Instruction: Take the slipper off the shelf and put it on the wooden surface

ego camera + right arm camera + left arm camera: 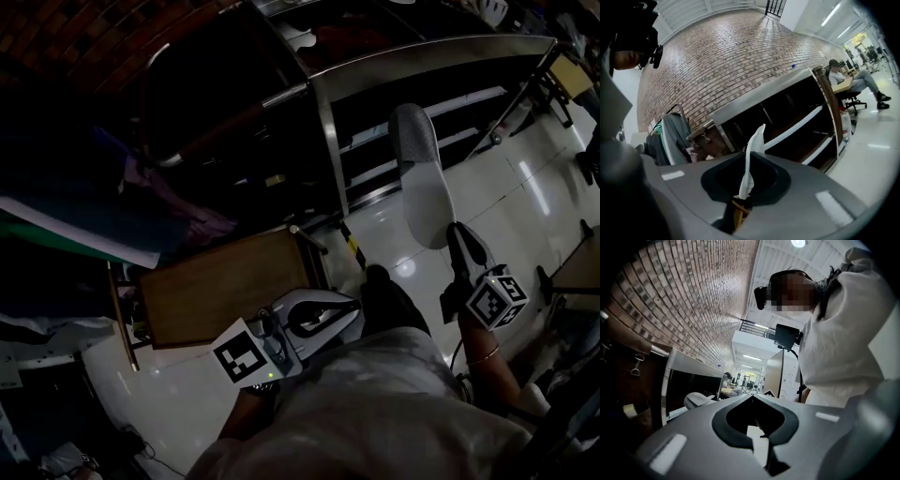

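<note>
A white slipper with a grey toe (pixel 420 178) hangs in the air in front of the dark metal shelf (pixel 422 89), above the glossy floor. My right gripper (pixel 459 242) is shut on its heel end. In the right gripper view the slipper (pixel 757 136) stands edge-on, pinched between the jaws of the right gripper (pixel 749 157). The wooden surface (pixel 225 286) lies left of the shelf, and nothing rests on it. My left gripper (pixel 349 307) hovers by its right edge. The left gripper (pixel 752 398) has its jaw tips touching and holds nothing.
Dark clothes (pixel 141 187) hang over the wooden surface's far left side. A brown bag (pixel 705 138) hangs beside the shelf, with jackets on a rack (pixel 670 136) to its left. A person sits at a desk (pixel 855 79) beyond the shelf's end. White tiled floor (pixel 525 197) spreads to the right.
</note>
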Demonstrator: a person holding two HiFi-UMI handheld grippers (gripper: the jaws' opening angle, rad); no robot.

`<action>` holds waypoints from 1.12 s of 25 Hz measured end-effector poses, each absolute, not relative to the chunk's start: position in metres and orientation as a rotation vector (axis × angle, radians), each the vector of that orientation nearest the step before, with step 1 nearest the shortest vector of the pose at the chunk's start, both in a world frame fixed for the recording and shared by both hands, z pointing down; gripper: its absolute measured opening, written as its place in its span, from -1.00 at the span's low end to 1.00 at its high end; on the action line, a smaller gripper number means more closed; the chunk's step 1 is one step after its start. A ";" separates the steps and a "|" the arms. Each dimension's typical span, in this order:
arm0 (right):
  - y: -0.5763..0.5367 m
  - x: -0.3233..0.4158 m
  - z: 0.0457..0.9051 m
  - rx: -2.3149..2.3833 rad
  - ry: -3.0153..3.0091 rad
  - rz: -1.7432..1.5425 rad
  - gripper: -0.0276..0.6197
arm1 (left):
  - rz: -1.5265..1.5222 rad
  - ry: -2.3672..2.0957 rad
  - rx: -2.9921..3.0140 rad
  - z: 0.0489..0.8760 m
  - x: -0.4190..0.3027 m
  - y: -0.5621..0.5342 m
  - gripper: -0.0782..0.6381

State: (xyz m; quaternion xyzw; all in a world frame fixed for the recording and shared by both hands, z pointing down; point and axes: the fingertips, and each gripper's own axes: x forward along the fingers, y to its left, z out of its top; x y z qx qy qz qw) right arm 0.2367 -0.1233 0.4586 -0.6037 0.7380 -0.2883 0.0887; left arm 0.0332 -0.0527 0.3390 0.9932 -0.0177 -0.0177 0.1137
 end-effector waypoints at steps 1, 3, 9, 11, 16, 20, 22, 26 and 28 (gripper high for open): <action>-0.103 0.221 0.458 -1.799 2.192 -0.869 -0.82 | -0.058 -0.054 2.914 0.338 0.017 -0.041 -0.80; -0.063 0.182 0.456 -1.779 2.195 -0.886 -0.82 | -0.076 -0.067 2.912 0.335 -0.020 -0.016 -0.80; 0.014 0.029 0.470 -1.522 2.311 -1.064 -0.82 | 0.021 -0.216 2.909 0.340 -0.141 0.050 -0.80; 0.020 -0.023 0.476 -1.380 2.397 -1.117 -0.82 | 0.041 -0.303 2.895 0.341 -0.177 0.062 -0.80; -0.013 -0.127 0.487 -1.127 2.522 -1.147 -0.82 | -0.041 -0.507 2.857 0.325 -0.240 0.082 -0.80; -0.041 -0.190 0.556 -1.167 2.570 -1.304 -0.82 | -0.030 -0.655 2.829 0.324 -0.263 0.089 -0.80; -0.043 -0.203 0.594 -1.252 2.585 -1.394 -0.82 | -0.087 -0.706 2.806 0.322 -0.267 0.091 -0.81; -0.033 -0.203 0.638 -1.433 2.622 -1.507 -0.48 | -0.119 -0.723 2.786 0.328 -0.273 0.100 -0.81; -0.026 -0.198 0.633 -1.507 2.710 -1.439 -0.23 | -0.111 -0.725 2.783 0.334 -0.278 0.102 -0.81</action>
